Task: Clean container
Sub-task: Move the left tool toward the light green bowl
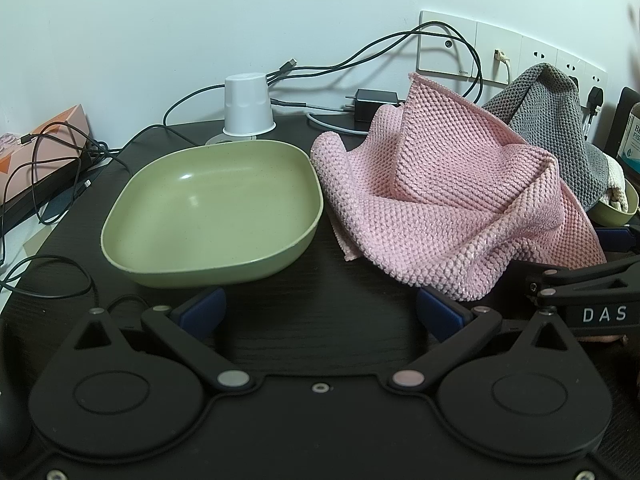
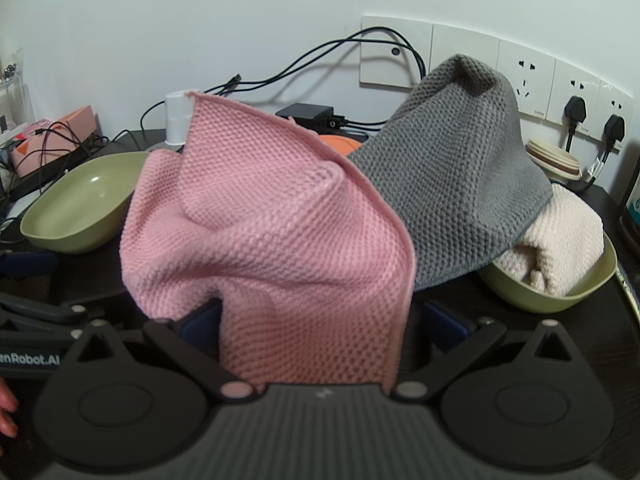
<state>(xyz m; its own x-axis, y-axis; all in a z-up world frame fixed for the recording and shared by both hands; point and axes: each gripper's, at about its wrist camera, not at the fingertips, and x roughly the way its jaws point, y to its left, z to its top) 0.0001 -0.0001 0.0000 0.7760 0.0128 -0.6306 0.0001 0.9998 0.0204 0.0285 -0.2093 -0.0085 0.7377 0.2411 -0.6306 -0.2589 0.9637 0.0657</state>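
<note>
Directly ahead of the left gripper [image 1: 320,312], an empty green container [image 1: 212,216] is seen resting on the dark surface [image 1: 316,320]. Its jaws are spread wide, and nothing is held between them; the container's near rim lies just beyond the left blue pad. To the right of the container, a crumpled pink cloth [image 1: 448,208] is heaped, its edge touching or nearly touching the container's side. From the right wrist view, the right gripper [image 2: 320,320] is also shown with jaws wide, and the pink cloth [image 2: 280,232] is draped down between them; whether the pads press on it cannot be told. Behind the pink cloth, a grey cloth [image 2: 460,168] is piled over a cream cloth [image 2: 560,240], which sits in a second green bowl [image 2: 568,296]. An upturned white cup [image 1: 248,104] is placed behind the container, near the wall.
</note>
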